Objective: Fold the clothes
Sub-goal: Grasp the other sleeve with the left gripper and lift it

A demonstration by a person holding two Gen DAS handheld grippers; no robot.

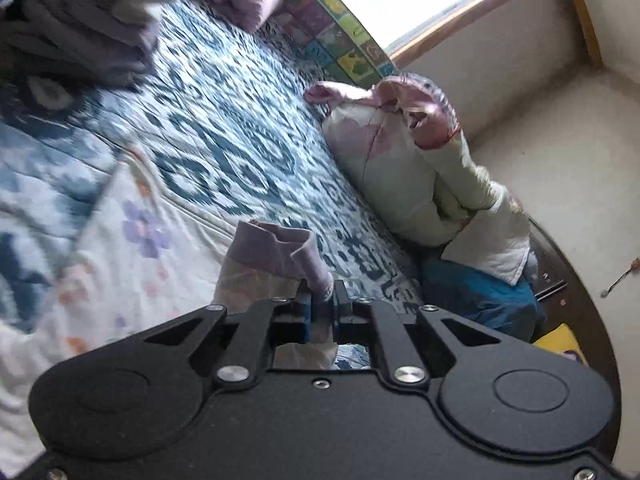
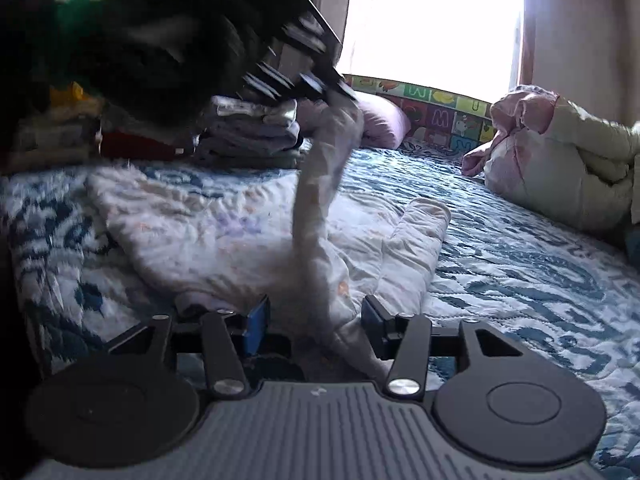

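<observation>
While the left tongs (image 1: 323, 294) clamp a lilac ribbed cuff (image 1: 280, 250), a soft floral garment (image 2: 208, 224) lies crumpled on the quilted blue-and-white bed (image 2: 520, 264), its sleeve (image 2: 320, 200) lifted taut. Right tongs (image 2: 314, 322) stand half wide, pads clear of the cloth between them. Folded clothes (image 2: 256, 132) stack behind; a puffy rolled duvet (image 2: 560, 168) sits right, by the bright window (image 2: 432, 20).
</observation>
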